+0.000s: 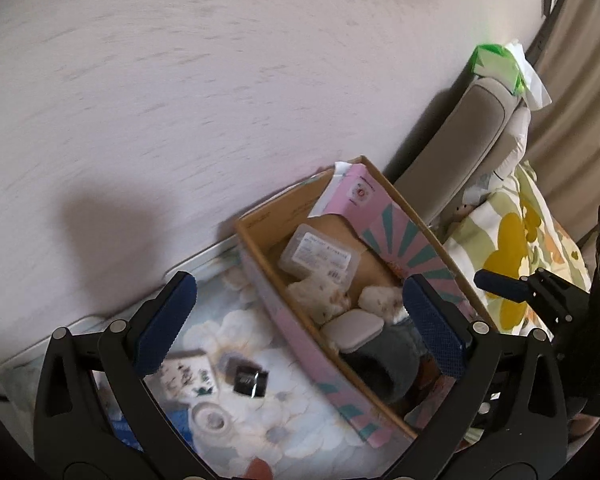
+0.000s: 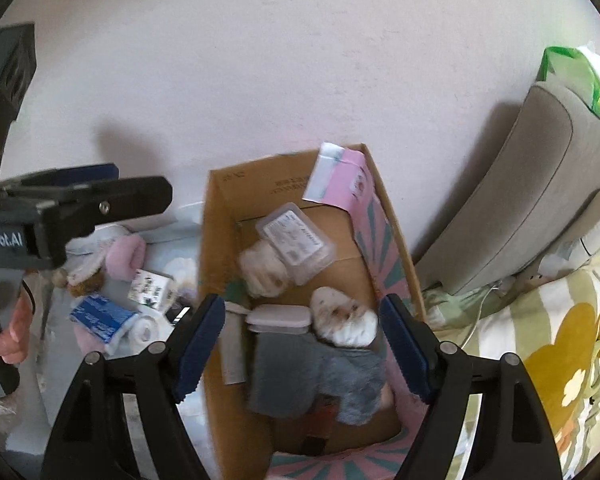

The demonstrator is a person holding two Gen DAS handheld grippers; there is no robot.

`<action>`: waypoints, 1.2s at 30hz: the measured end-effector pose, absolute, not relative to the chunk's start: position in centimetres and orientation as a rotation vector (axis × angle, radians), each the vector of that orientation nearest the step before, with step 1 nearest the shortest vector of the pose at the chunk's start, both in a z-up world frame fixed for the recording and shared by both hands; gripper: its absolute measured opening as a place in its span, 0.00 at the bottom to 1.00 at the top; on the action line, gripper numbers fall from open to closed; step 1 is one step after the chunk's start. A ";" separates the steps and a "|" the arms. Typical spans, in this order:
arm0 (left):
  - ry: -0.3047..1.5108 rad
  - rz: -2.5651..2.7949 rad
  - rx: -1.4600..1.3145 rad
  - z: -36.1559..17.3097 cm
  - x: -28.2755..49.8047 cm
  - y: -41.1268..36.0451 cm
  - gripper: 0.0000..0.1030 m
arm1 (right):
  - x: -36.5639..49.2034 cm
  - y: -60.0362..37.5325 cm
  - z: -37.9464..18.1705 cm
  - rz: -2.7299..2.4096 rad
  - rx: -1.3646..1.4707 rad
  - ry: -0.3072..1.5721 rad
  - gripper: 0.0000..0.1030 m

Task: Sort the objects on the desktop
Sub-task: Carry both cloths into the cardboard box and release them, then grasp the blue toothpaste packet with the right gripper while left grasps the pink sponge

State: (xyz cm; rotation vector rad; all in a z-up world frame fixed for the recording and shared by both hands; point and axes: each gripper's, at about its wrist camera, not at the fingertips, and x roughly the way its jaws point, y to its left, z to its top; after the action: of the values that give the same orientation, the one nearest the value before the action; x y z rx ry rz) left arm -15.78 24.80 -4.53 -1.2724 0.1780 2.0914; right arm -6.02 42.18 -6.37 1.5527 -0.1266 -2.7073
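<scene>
Blue-padded fingers (image 1: 166,322) of the left gripper (image 1: 300,320) stand spread wide with nothing between them, hanging over the floral table surface (image 1: 260,420) and the near end of the cardboard box (image 1: 260,276). Under the left finger lie a small printed white carton (image 1: 188,376), a black cube-like object (image 1: 250,380) and a roll of white tape (image 1: 212,422), all on the table just beside the box's pink outer wall. Inside the box sit a clear plastic case (image 1: 320,258), two fluffy white items (image 1: 320,300), a flat grey case (image 1: 354,330) and a dark grey cloth (image 1: 384,364). At the right edge the right gripper (image 1: 512,286) shows over a yellow-flowered blanket (image 1: 512,240); its finger gap cannot be told from this view.

From the right wrist, the right gripper (image 2: 302,344) is spread open and empty above the cardboard box (image 2: 220,240), which holds the clear plastic case (image 2: 296,242), fluffy white items (image 2: 344,318), the flat grey case (image 2: 278,318) and the dark grey cloth (image 2: 300,376). Left of the box, on the table, lie a pink plush toy (image 2: 120,258), the printed carton (image 2: 152,290), a blue packet (image 2: 100,318) and the tape roll (image 2: 146,330). The left gripper (image 2: 100,192) hangs above them
</scene>
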 end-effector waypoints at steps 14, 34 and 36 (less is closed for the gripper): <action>0.107 2.223 -1.206 -1.6 -12.8 13.7 1.00 | -4.3 34.2 -3.5 -2.701 1.409 0.005 0.74; -0.101 2.425 -1.269 -3.3 -11.0 -0.8 1.00 | -3.3 28.0 -5.1 -2.589 1.399 0.007 0.74; -0.117 2.443 -1.284 -3.8 -11.0 -1.9 1.00 | -3.3 27.7 -5.6 -2.578 1.412 0.015 0.74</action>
State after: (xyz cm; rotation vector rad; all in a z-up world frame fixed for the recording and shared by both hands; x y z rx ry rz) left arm -10.98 -1.86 -3.83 -1.2840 -0.1170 2.4425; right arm -3.25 27.67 -5.58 1.4115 0.0151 -2.5781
